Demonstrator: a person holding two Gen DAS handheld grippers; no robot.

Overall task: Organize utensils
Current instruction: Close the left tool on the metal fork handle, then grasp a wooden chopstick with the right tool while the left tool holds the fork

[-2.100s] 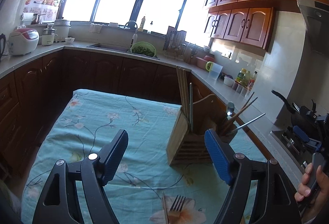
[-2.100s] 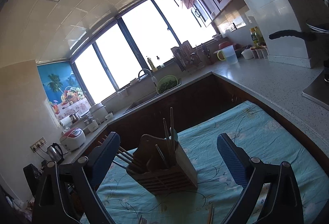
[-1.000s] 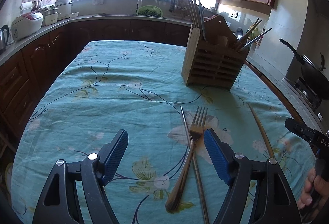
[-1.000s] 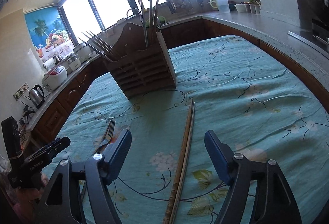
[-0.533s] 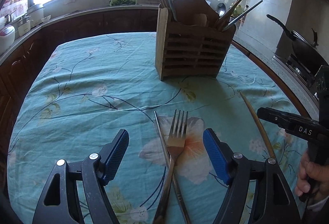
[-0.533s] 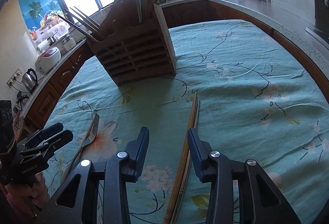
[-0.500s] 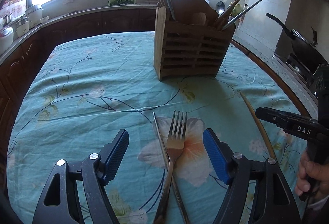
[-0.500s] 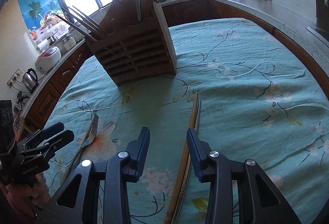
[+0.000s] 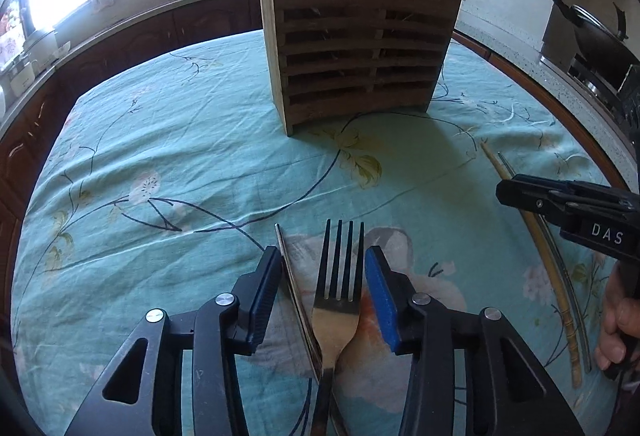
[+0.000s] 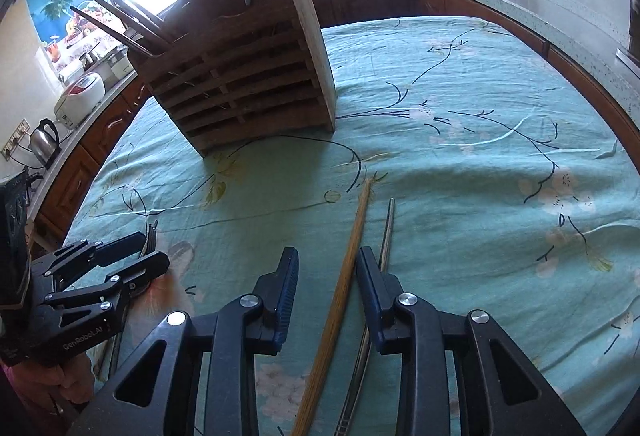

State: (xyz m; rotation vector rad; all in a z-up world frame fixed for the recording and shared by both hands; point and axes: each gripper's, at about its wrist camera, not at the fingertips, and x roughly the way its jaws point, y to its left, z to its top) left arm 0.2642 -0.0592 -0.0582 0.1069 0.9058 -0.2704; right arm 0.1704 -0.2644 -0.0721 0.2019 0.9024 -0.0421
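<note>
We hold the left gripper (image 9: 324, 280) low, jaws partly closed with a gap between them. The right gripper (image 10: 327, 282) sits likewise, jaws narrowed but apart.

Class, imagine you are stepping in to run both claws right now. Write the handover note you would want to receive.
Left claw: open, low over the tablecloth, straddling the fork and a metal chopstick; nothing gripped.
Right claw: open, narrow gap, around the wooden chopstick; a second metal chopstick lies just outside its right finger.
The wooden holder stands upright behind, already holding several utensils.
Left to do: grip the four loose pieces and drop them into the holder.
</note>
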